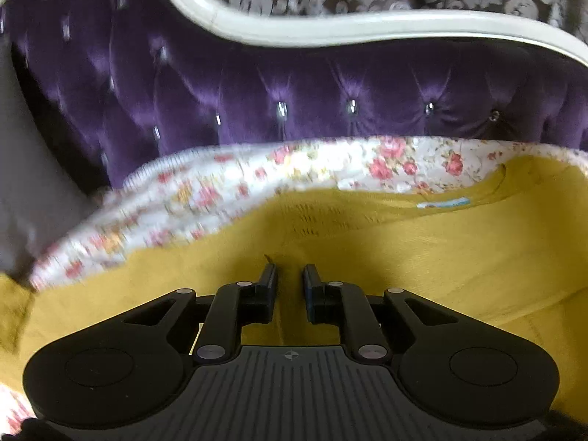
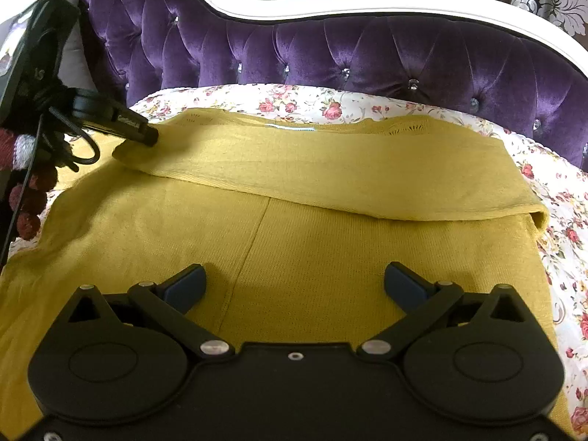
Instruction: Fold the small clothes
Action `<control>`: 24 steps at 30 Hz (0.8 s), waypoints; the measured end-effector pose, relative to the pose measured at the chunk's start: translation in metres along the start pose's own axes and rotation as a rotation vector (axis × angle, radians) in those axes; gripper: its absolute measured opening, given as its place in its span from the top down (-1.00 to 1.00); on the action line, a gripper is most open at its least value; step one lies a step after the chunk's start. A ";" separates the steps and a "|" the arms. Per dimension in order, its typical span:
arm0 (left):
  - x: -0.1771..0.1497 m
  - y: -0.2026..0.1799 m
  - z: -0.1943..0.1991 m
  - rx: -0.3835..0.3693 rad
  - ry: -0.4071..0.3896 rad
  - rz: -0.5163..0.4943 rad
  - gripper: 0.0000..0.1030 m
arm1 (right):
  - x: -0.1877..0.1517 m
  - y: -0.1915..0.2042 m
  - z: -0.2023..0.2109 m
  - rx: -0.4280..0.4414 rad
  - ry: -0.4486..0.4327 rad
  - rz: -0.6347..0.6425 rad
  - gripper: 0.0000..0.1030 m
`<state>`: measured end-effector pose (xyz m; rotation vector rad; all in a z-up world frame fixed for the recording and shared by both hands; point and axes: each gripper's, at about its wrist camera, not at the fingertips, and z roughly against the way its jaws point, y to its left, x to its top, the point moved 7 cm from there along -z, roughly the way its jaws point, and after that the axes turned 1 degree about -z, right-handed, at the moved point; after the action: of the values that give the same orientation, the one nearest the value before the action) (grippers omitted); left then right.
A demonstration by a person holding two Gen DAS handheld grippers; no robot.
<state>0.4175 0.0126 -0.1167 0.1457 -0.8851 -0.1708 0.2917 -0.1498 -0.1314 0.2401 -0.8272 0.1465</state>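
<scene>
A mustard-yellow knit garment point(image 2: 330, 250) lies on a floral bedsheet point(image 2: 566, 242); its sleeve point(image 2: 330, 169) is folded across the body from right to left. My left gripper point(image 1: 289, 275) is shut on the sleeve's end, with yellow knit point(image 1: 404, 257) bunched between its narrow jaws; it shows in the right wrist view point(image 2: 149, 136) at the left, pinching the sleeve tip. My right gripper point(image 2: 296, 275) is open wide and empty, hovering just above the garment's lower body. A small blue neck label point(image 2: 290, 127) shows at the far edge.
A purple tufted headboard point(image 2: 367, 58) with a white frame point(image 2: 279, 11) stands behind the bed. The floral sheet point(image 1: 294, 169) surrounds the garment. A dark red pom-pom item point(image 2: 31, 198) sits at the left.
</scene>
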 end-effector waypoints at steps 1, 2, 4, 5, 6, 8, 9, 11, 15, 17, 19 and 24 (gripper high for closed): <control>0.001 0.001 0.001 0.018 -0.012 -0.023 0.70 | 0.000 0.000 0.000 0.000 0.000 0.000 -0.99; 0.001 0.003 0.001 0.039 -0.015 -0.039 0.70 | 0.000 0.000 0.000 0.000 -0.001 0.000 -0.99; -0.002 0.012 -0.003 0.070 0.018 -0.035 0.70 | 0.000 0.000 0.000 0.000 0.000 0.000 -0.99; -0.005 0.018 -0.006 0.073 0.049 -0.017 0.70 | 0.000 0.000 0.000 0.000 0.000 0.001 -0.99; -0.009 0.025 -0.009 0.066 0.087 0.014 0.70 | 0.000 0.000 0.000 -0.001 -0.001 0.002 -0.99; -0.017 0.038 -0.010 0.033 0.133 0.087 0.67 | 0.001 0.000 0.000 -0.001 -0.001 0.003 -0.99; -0.020 0.046 -0.007 0.023 0.141 0.124 0.66 | 0.001 0.000 0.000 -0.002 -0.001 0.003 -0.99; -0.027 0.057 -0.004 0.024 0.173 0.162 0.60 | 0.001 0.000 0.000 -0.002 -0.001 0.004 -0.99; -0.040 0.074 0.007 0.037 0.217 0.190 0.50 | 0.001 0.000 0.001 -0.002 -0.004 0.005 -0.99; -0.048 0.082 0.013 0.042 0.226 0.201 0.48 | 0.001 0.000 0.001 -0.003 -0.005 0.006 -0.99; -0.055 0.089 0.018 0.049 0.228 0.206 0.43 | 0.001 0.000 0.001 -0.003 -0.005 0.006 -0.99; -0.069 0.101 0.023 0.049 0.200 0.221 -0.08 | 0.000 0.000 0.001 -0.004 -0.007 0.008 -0.99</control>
<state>0.3663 0.1243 -0.1346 0.1075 -0.7007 0.0707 0.2911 -0.1499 -0.1304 0.2337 -0.8358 0.1511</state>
